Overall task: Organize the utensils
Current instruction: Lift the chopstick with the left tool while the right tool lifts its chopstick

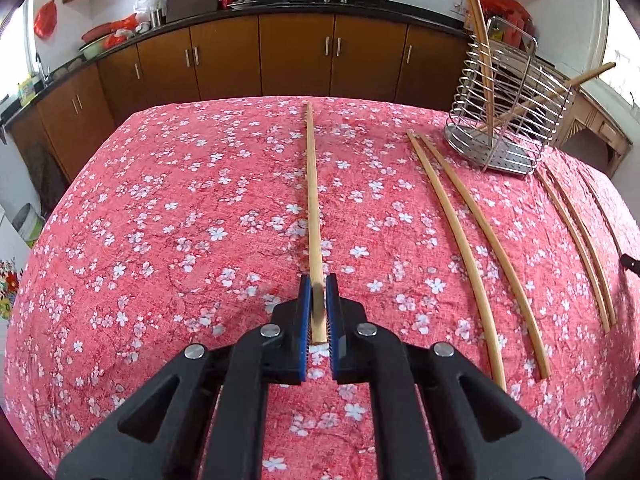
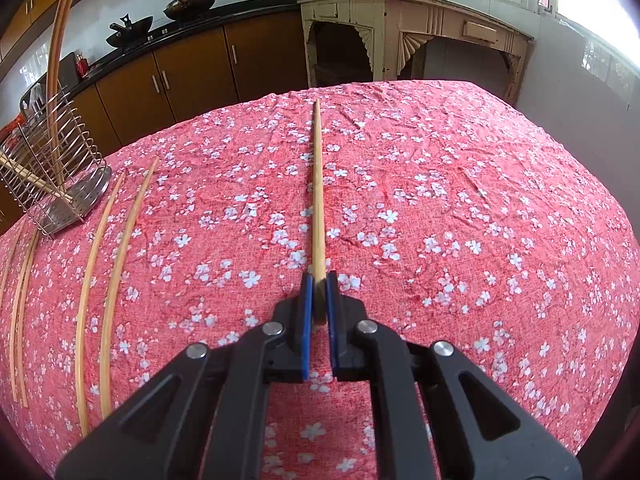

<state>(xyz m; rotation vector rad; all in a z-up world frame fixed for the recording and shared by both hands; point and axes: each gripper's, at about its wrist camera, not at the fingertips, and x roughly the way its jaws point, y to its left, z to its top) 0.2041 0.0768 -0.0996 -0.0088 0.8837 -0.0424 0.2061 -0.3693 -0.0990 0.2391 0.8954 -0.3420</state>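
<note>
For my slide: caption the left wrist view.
Left tool shut on a chopstick lying on the floral tablecloth.

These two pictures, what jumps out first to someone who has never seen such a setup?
The pink flowered tablecloth fills both views. In each, a black tool with blue pads is clamped on the near end of a wooden chopstick: the left tool holds one chopstick, the right tool another. A wire holder with a few chopsticks standing in it sits at the table's far side, loose pairs lying beside it.
</note>
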